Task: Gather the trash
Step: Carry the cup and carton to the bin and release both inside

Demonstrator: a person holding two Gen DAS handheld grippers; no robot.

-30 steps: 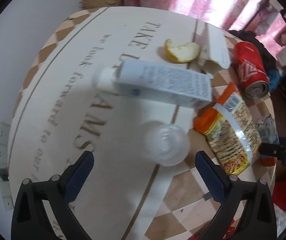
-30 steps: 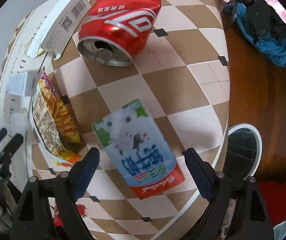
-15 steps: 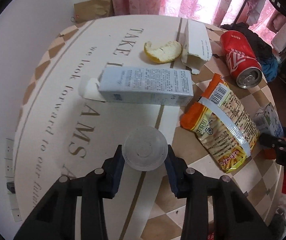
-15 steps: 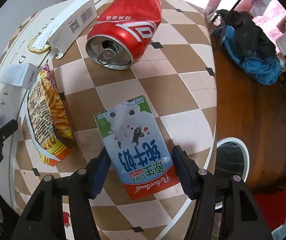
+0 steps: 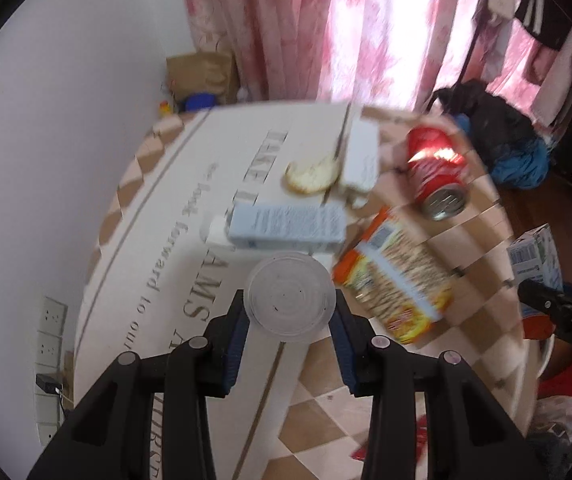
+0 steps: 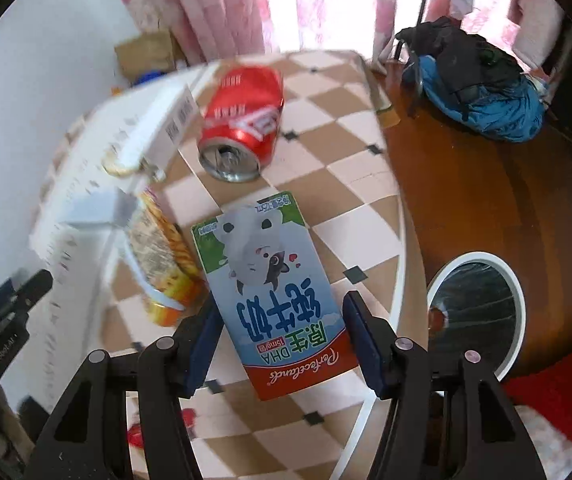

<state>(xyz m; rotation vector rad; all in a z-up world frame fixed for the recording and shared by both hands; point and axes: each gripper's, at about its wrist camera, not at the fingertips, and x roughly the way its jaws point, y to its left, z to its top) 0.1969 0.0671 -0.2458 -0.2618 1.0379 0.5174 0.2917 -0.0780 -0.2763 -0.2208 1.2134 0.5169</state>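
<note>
My left gripper [image 5: 290, 332] is shut on a clear plastic cup [image 5: 290, 298] and holds it above the table. My right gripper [image 6: 281, 328] is shut on a blue and white milk carton [image 6: 273, 292], lifted off the table; the carton also shows at the right in the left wrist view [image 5: 534, 256]. On the table lie a red soda can [image 6: 241, 136], an orange snack bag [image 5: 398, 276], a light blue box [image 5: 286, 226], a white box [image 5: 362, 156] and a piece of peel [image 5: 312, 172].
A round bin with a white rim [image 6: 474, 308] stands on the floor to the right of the table. A dark and blue bag [image 6: 478, 92] lies on the brown floor beyond. The checkered table edge [image 6: 398, 216] runs close to the carton. Pink curtains hang behind.
Both grippers closed, the left on the cup and the right on the milk carton, then lifted them up and back from the table. The views now tilt up toward the curtains.
</note>
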